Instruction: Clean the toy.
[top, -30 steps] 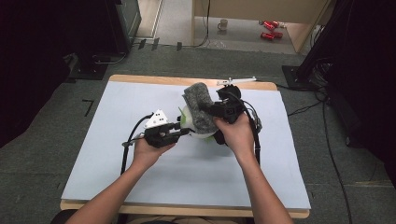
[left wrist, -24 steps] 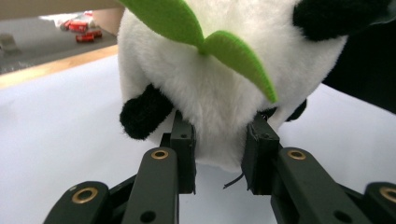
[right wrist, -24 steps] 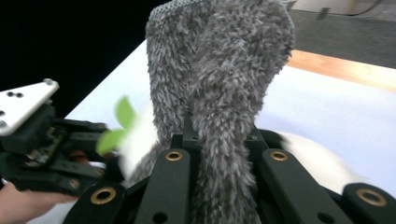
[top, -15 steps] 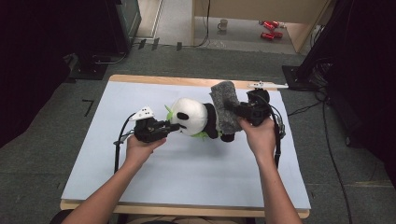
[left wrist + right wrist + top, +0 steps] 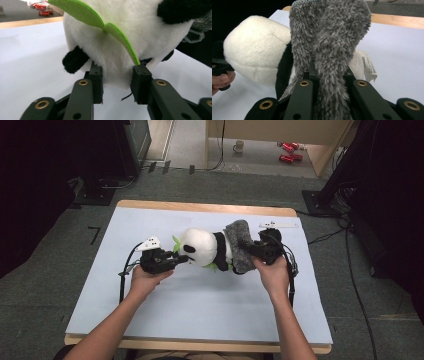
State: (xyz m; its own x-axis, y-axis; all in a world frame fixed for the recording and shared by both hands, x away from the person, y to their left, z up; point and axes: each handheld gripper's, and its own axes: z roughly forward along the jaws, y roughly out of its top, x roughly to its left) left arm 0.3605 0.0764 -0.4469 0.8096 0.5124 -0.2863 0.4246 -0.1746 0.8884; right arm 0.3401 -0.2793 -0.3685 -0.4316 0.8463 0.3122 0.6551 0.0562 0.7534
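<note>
A plush panda [image 5: 202, 248] lies on its side near the middle of the white tabletop [image 5: 200, 310], head toward the person's left. A grey fuzzy sock [image 5: 240, 245] covers its rear end, toward the right.

The left gripper [image 5: 176, 260] is at the panda's head. In the left gripper view its fingers [image 5: 96, 77] flank the white fur of the face, one on each side and touching it, just under a green felt leaf [image 5: 112, 30]. These fingers have just been opening a little, with the head between them; whether they press the plush or merely rest against it cannot be told.

The right gripper [image 5: 255, 251] is at the sock. In the right gripper view its fingers [image 5: 310, 72] are drawn narrow and pinch a fold of the grey sock, which rises between them against the panda's body. A white label [image 5: 368, 65] hangs from the panda beside the sock.
</note>
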